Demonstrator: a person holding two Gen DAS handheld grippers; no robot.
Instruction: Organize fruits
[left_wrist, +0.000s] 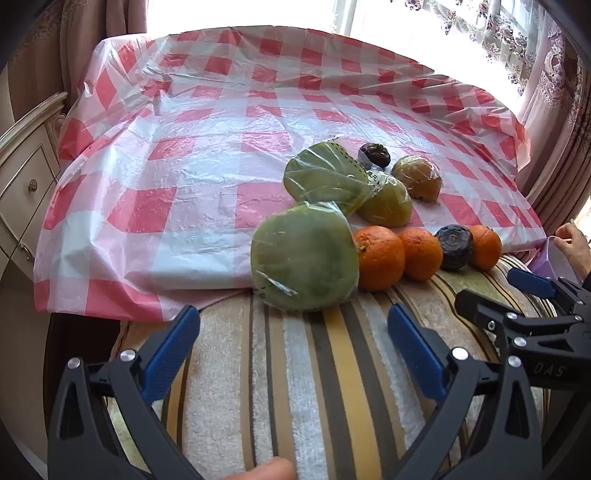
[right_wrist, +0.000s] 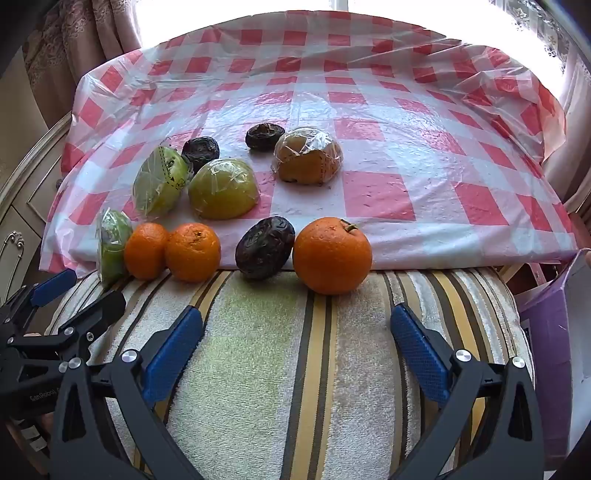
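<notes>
Gaping empty, both grippers, left (left_wrist: 293, 345) and right (right_wrist: 295, 345); purple box (right_wrist: 546, 332) cut off.

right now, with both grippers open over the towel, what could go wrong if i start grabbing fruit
1. The big orange and the dark fruit sit at the plastic tablecloth's edge, above the striped towel; a nudge could roll them.
2. The plastic-wrapped green fruit touches an orange; its wrap looks slippery for the left gripper.
</notes>
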